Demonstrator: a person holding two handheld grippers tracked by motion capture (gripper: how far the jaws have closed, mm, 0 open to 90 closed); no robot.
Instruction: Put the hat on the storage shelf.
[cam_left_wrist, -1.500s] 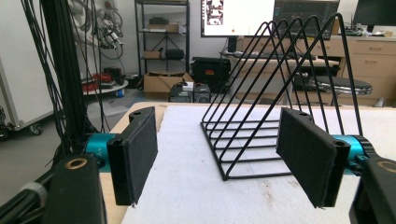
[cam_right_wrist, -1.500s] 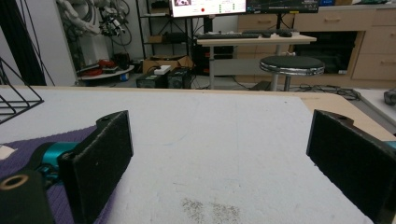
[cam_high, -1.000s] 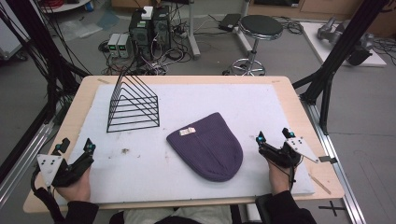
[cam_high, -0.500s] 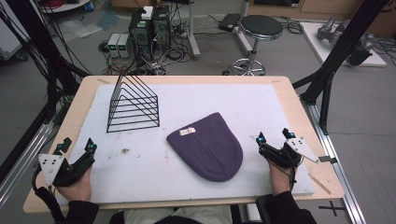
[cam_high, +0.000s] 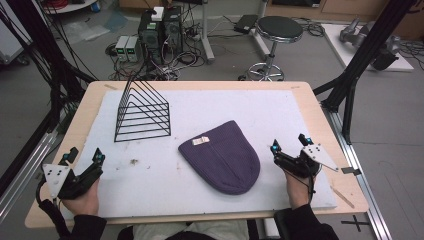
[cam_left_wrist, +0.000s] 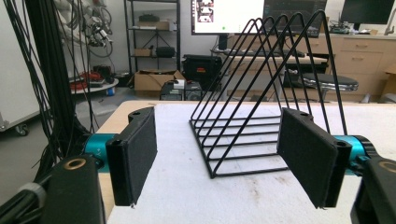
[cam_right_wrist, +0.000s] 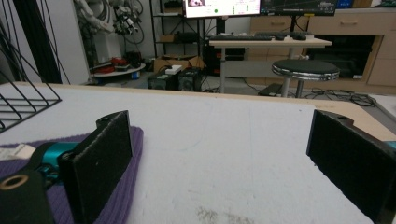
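— While the person's hands rested at the near edge of the tabletop (cam_high: 310, 100), where did the left gripper (cam_high: 84, 159) sit?

— At the near left corner of the white mat (cam_high: 150, 170), jaws spread wide with nothing between them. In the left gripper view the black wire rack (cam_left_wrist: 261, 93) stood ahead, framed by the two pads but well apart from them.

— And the right gripper (cam_high: 289, 143)?

— Near the right side of the mat, jaws also wide apart and empty. The purple beanie (cam_high: 222, 157) lay flat just beside it, toward the middle of the mat, with a small white label (cam_high: 200, 141) on its upper part. In the right gripper view the beanie (cam_right_wrist: 116, 196) lay behind and under one pad.

— Where was the rack?

— Upright on the far left part of the mat (cam_high: 142, 110), apart from the beanie.
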